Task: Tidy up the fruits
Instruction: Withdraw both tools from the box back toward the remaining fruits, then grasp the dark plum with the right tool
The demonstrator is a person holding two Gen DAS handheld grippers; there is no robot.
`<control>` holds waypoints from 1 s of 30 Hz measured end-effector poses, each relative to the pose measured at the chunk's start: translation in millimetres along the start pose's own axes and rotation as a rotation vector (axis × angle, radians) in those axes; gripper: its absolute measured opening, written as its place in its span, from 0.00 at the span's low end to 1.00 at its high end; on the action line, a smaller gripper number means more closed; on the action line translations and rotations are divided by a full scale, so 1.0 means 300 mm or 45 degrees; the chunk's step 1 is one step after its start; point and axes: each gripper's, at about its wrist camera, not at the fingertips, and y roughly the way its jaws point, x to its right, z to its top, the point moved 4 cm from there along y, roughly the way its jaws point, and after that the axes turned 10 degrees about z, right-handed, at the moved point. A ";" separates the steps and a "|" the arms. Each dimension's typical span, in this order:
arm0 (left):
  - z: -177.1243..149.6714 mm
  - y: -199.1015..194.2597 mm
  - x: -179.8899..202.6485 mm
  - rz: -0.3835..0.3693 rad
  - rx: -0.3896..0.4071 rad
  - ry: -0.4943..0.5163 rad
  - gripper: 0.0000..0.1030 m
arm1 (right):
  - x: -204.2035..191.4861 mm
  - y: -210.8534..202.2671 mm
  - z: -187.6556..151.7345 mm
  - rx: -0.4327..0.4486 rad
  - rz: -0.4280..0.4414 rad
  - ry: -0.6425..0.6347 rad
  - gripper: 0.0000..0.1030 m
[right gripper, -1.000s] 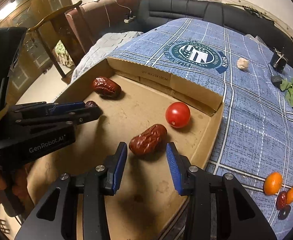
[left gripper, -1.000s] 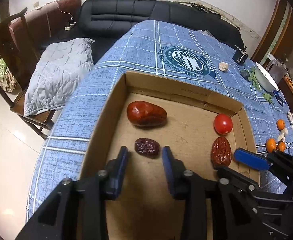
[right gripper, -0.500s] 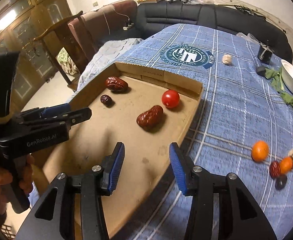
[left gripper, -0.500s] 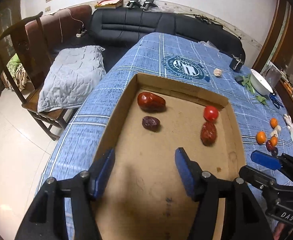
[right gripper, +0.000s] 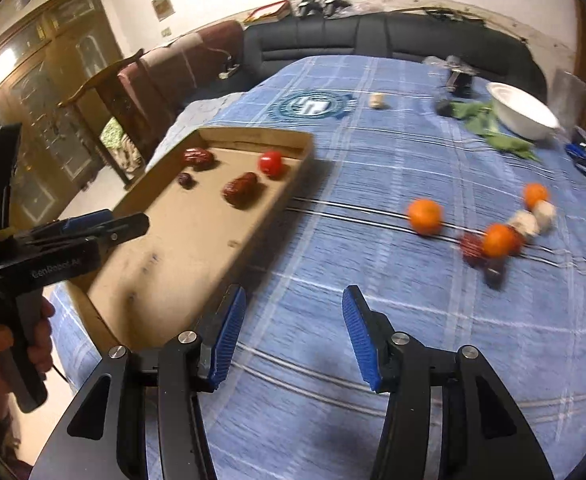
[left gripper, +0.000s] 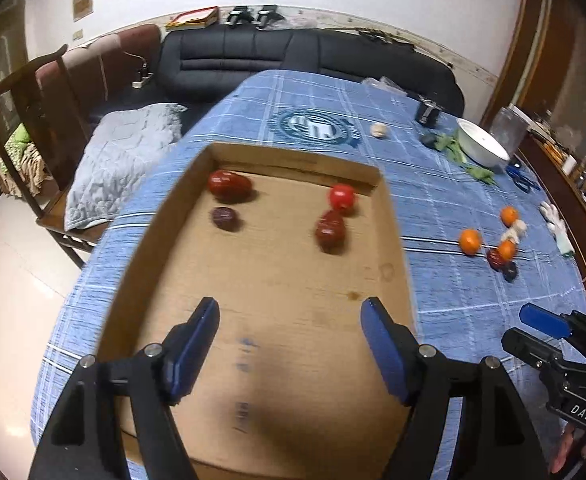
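A shallow cardboard box (left gripper: 393,232) lies on the blue checked tablecloth. In it are a big red date (left gripper: 229,185), a small dark date (left gripper: 223,216), a red tomato (left gripper: 341,196) and a wrinkled red date (left gripper: 329,232). My left gripper (left gripper: 289,344) is open and empty above the box's near end. My right gripper (right gripper: 293,336) is open and empty over the cloth, right of the box (right gripper: 253,224). Loose fruit lies to its right: an orange (right gripper: 425,216), another orange (right gripper: 497,241) over dark dates (right gripper: 472,245), a third orange (right gripper: 535,195).
A white bowl (right gripper: 521,116) with green leaves (right gripper: 489,128) stands at the far right. Two pale lumps (right gripper: 533,218) lie by the oranges, another pale lump (right gripper: 377,101) further back. A black sofa and a wooden chair stand beyond the table.
Both grippers have pulled back and up from the box, away from the dates. The right one has swung right over the cloth toward the loose oranges. The left jaws have opened wider.
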 end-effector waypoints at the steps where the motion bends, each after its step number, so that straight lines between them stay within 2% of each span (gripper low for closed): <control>1: -0.001 -0.005 0.022 -0.008 0.000 0.008 0.73 | 0.019 -0.019 -0.010 0.002 -0.014 0.003 0.48; 9: -0.015 -0.042 0.227 -0.068 -0.014 0.113 0.74 | 0.234 -0.157 -0.094 0.040 -0.102 0.125 0.49; 16: -0.046 -0.043 0.361 -0.093 -0.061 0.166 0.77 | 0.426 -0.217 -0.102 0.067 -0.134 0.227 0.49; 23: -0.085 -0.035 0.438 -0.071 -0.114 0.206 0.77 | 0.519 -0.096 -0.040 0.001 -0.068 0.196 0.49; 30: -0.098 -0.026 0.449 -0.042 -0.138 0.194 0.77 | 0.511 0.014 -0.003 -0.048 -0.020 0.084 0.48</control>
